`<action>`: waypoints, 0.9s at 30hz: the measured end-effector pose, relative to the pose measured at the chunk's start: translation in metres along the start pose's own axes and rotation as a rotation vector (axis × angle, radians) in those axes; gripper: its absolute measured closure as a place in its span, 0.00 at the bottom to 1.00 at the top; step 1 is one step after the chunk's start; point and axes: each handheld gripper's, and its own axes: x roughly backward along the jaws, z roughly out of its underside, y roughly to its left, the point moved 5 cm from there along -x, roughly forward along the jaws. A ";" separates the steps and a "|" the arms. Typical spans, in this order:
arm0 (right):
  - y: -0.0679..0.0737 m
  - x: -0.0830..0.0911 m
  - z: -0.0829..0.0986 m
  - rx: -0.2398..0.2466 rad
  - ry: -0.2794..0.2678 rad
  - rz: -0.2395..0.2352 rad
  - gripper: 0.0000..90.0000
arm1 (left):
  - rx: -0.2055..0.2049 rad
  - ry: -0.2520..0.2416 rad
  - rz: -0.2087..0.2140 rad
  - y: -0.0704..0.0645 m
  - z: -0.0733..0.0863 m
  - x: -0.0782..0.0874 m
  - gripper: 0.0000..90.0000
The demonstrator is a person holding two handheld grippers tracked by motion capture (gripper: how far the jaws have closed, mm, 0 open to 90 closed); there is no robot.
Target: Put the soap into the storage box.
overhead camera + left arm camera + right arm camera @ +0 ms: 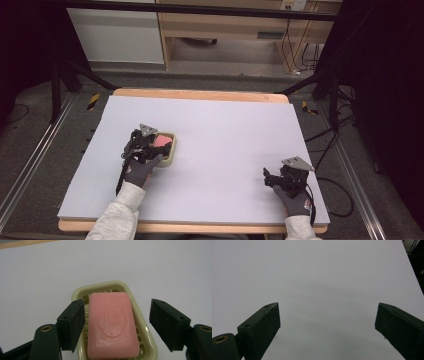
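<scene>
Your two forearms come in at the near edge of the table (210,107), one grey-gloved hand on each gripper. Count the things on the white surface: one pink soap bar (113,325), one pale yellow-green soap dish (100,287), and your two grippers.

Your left gripper (117,323) sits at the dish, on the left half of the table, roughly midway between the near and far edges. Its jaws stand wide apart with the soap between them. The jaw on the left of the left gripper view is over the dish rim, close beside the long side of the bar, but whether it touches you cannot tell; the other jaw stands well clear, outside the dish on the far side. The bar lies flat in the dish, stamped face up, ribs of the dish showing beside it.

Your right gripper (327,326) rests near the table's near right corner, jaws spread wide over bare white surface with nothing between them.

Between the two grippers you have a broad stretch of open tabletop, and the whole far half beyond the dish is open as well. Room is tightest at your right hand (294,199), close to the near and right edges.
</scene>
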 end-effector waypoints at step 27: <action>-0.011 0.002 0.004 -0.036 0.012 0.037 0.07 | -0.068 -0.059 0.042 0.034 0.064 0.051 0.22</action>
